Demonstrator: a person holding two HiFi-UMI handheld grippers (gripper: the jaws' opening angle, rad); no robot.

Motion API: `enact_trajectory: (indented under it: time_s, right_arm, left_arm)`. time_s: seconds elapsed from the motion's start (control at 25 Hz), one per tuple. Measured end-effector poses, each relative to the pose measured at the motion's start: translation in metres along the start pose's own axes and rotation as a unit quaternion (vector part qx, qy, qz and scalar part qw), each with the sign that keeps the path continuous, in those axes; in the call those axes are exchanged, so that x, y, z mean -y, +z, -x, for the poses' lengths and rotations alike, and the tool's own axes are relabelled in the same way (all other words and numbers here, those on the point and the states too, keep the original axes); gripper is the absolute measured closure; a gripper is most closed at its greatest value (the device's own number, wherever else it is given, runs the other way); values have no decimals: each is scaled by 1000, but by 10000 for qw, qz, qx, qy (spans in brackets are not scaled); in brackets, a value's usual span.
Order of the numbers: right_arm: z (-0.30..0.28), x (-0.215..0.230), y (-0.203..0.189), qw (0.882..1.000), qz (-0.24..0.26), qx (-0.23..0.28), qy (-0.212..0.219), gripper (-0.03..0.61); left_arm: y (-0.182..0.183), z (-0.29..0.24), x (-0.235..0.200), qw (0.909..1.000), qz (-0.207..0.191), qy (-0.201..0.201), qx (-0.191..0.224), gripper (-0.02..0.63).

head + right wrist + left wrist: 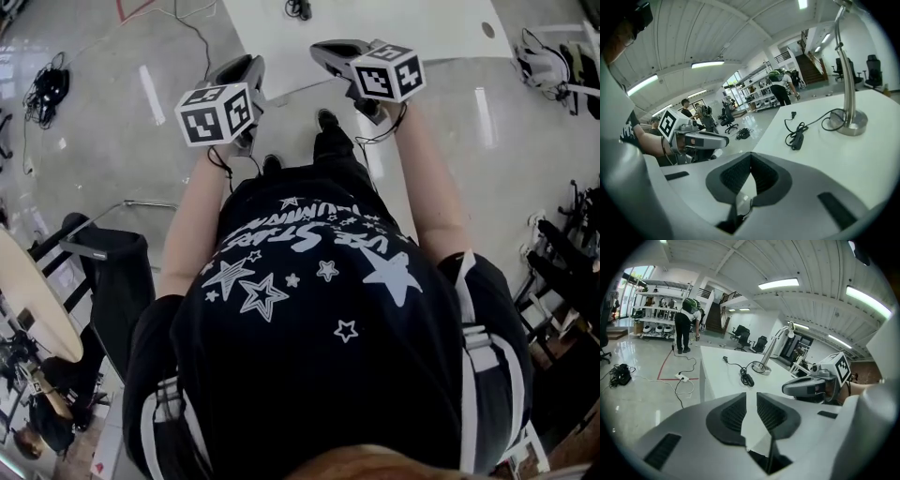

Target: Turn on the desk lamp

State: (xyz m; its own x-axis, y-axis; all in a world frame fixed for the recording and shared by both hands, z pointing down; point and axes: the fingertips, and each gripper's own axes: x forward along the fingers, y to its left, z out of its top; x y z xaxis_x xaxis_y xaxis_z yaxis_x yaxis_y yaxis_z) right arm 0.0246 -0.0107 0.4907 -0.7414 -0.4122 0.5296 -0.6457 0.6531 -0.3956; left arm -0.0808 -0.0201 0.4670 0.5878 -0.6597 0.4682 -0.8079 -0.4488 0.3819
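Observation:
The desk lamp (847,79), a bent metal stem on a round base (762,368), stands on the white table (722,380), unlit as far as I can tell. Its black cord carries an inline switch (797,138) (748,378) and ends in a loose plug (793,114). My left gripper (751,397) (249,66) hovers short of the table's near edge, open with nothing between the jaws. My right gripper (751,157) (325,49) is beside it over the near edge, its fingertips touching, empty. Each gripper is well apart from the lamp and switch.
A person (687,326) stands by shelves (656,310) far behind the table. Cables (621,373) and a power strip (680,377) lie on the floor at the left. Office chairs (743,337) stand at the back. A black stand (112,272) and a round wooden tabletop (33,300) are behind my left side.

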Motion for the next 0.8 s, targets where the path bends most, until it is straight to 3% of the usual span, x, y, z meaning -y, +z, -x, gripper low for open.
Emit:
enact_trajectory:
  time_s: [0.28,0.8]
  right_arm:
    - [13,-29,0,9959,-246,701,-524,575]
    - [25,-51,-5,9938,-227,864,-655,575]
  left_arm:
    - [-4,29,7,9988,-228,-381,188,532]
    - [-5,50,24,9968,-399,-627,310,532]
